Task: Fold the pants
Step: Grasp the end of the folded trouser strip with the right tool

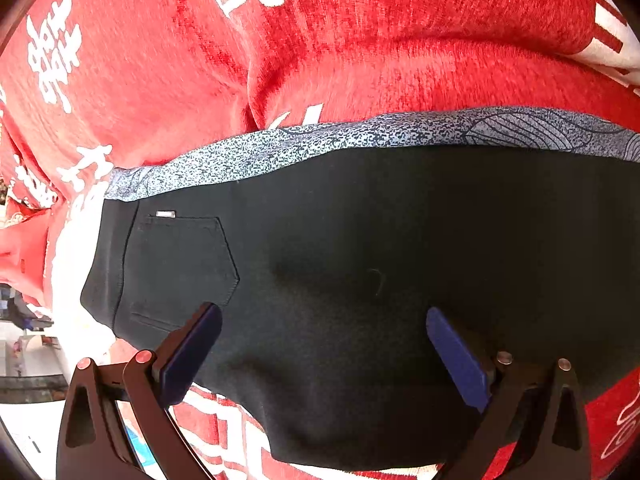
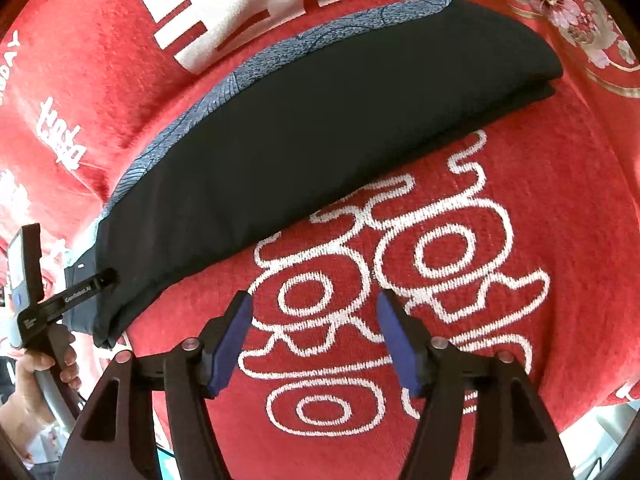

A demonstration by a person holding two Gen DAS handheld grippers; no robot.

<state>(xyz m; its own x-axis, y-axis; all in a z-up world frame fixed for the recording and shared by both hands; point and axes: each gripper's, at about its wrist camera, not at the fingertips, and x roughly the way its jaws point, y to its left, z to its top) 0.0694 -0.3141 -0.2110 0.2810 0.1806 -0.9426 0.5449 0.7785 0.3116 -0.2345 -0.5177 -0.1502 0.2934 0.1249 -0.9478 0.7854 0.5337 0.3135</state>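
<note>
The black pants (image 1: pixel 360 260) lie folded in a long flat strip on a red blanket (image 1: pixel 160 80), with a grey patterned lining (image 1: pixel 360 132) along the far edge and a back pocket (image 1: pixel 180 264) at the left. My left gripper (image 1: pixel 324 320) is open just above the pants, empty. In the right wrist view the pants (image 2: pixel 300 140) stretch diagonally from lower left to upper right. My right gripper (image 2: pixel 314 308) is open and empty over the blanket, just off the pants' near edge. The left gripper (image 2: pixel 60 304) and its hand show at the left end.
The red blanket (image 2: pixel 440 280) with white characters and curly patterns covers the whole surface. A floral red cloth (image 2: pixel 560 0) lies at the far right. The blanket's edge and a pale floor show at the lower left (image 1: pixel 28 360).
</note>
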